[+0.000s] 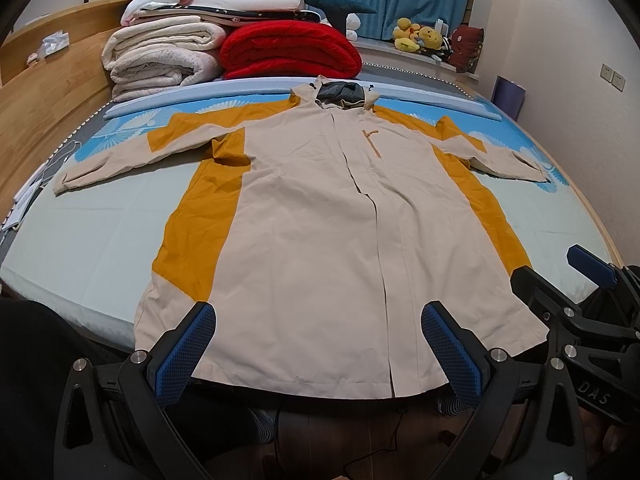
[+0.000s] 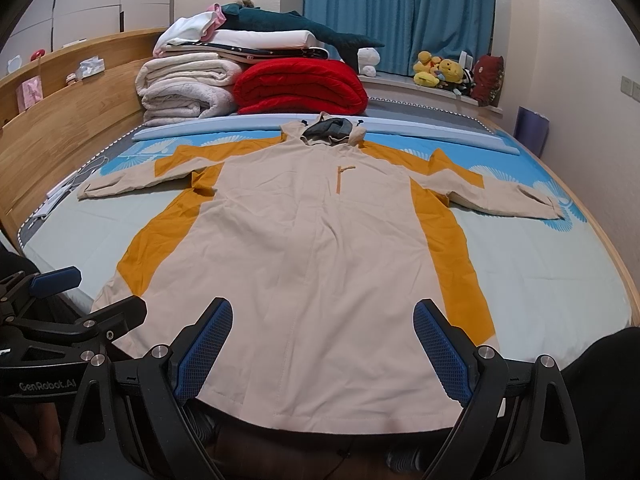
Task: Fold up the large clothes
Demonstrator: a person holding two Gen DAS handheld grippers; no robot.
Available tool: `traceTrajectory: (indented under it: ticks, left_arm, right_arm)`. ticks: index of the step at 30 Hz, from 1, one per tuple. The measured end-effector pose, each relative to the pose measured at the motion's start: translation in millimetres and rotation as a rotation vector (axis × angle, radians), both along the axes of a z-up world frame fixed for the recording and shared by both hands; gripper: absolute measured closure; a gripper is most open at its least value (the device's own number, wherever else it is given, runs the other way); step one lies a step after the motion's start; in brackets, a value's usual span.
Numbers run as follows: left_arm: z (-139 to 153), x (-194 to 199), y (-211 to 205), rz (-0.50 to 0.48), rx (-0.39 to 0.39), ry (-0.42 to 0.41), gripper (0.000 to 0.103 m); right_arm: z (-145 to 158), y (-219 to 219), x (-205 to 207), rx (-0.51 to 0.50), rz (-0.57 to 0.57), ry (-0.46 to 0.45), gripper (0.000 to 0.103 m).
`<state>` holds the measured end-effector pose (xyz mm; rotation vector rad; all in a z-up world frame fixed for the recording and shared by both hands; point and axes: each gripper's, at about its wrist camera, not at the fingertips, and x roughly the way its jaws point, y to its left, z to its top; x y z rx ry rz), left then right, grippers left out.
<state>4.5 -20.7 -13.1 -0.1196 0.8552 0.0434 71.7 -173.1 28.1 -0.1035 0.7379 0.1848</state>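
A large beige jacket with mustard-yellow side panels (image 1: 312, 232) lies flat, front up, on the bed, sleeves spread out to both sides and the grey-lined hood at the far end. It also shows in the right wrist view (image 2: 320, 248). My left gripper (image 1: 320, 324) is open and empty, held over the jacket's hem. My right gripper (image 2: 322, 320) is open and empty, also over the hem. The right gripper shows at the right edge of the left wrist view (image 1: 568, 280), the left gripper at the left edge of the right wrist view (image 2: 80, 300).
Folded blankets, one red (image 1: 290, 54) and several white (image 1: 160, 60), are stacked at the head of the bed beside a wooden headboard (image 1: 44, 92). Plush toys (image 1: 420, 38) sit on the window sill under blue curtains. The bed's near edge (image 1: 60, 300) runs under the hem.
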Motion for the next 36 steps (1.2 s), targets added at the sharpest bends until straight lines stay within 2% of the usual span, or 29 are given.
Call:
traceTrajectory:
  ticks: [17,24,27,29,32,35,36]
  left_arm:
    - [1.1,0.4,-0.3,0.000,-0.001,0.000,0.001]
    - [-1.1,-7.0,0.4,-0.024,0.006,-0.022,0.005]
    - [4.5,-9.3,-1.5,-0.039,0.022,-0.038,0.016]
    - [11.9,-9.6,-1.5,-0.035,0.030,-0.053,0.037]
    - [25.1,-7.6,3.6,-0.013,-0.011,-0.047,0.058]
    - [40.8,-6.2,7.2,0.006,-0.034,-0.057,0.070]
    - [46.8,-6.3,8.0,0.007,-0.034,-0.070,0.072]
  right_arm:
    - [-0.4,0.1,-0.5,-0.001,-0.003,-0.004,0.011]
    - [0.4,1.5,1.1,-0.003,-0.005,-0.007,0.011]
    - [4.6,3.0,2.6,0.009,-0.011,-0.010,0.011]
    - [7.6,-0.7,5.1,0.022,-0.016,-0.017,0.011]
    - [13.3,-4.5,5.4,0.033,-0.024,-0.034,0.013]
    - [19.6,-13.4,5.6,0.047,-0.034,-0.058,0.025]
    - [22.1,-16.4,6.5,0.055,-0.037,-0.063,0.033]
